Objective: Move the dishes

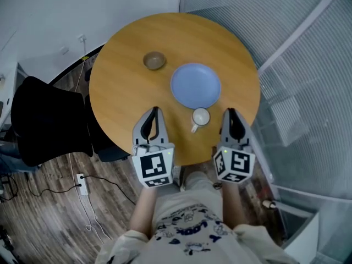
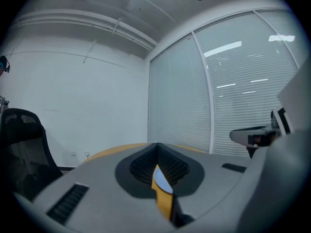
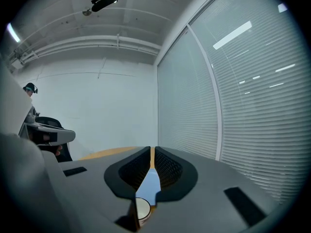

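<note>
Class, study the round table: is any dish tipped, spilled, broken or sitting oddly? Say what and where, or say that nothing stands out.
Nothing stands out. The brown bowl, the blue plate and the white mug all sit upright and apart from one another on the round table. No spill or damage shows.

We look down on a round wooden worktop (image 1: pixel 126 81) at centre frame, with a black chair (image 1: pixel 49 120) at the left edge, both over wood-plank floor (image 1: pixel 49 213). White wall (image 1: pixel 55 10) fills the upper left, and slatted blinds (image 1: pixel 308 92) cover the right.
</note>
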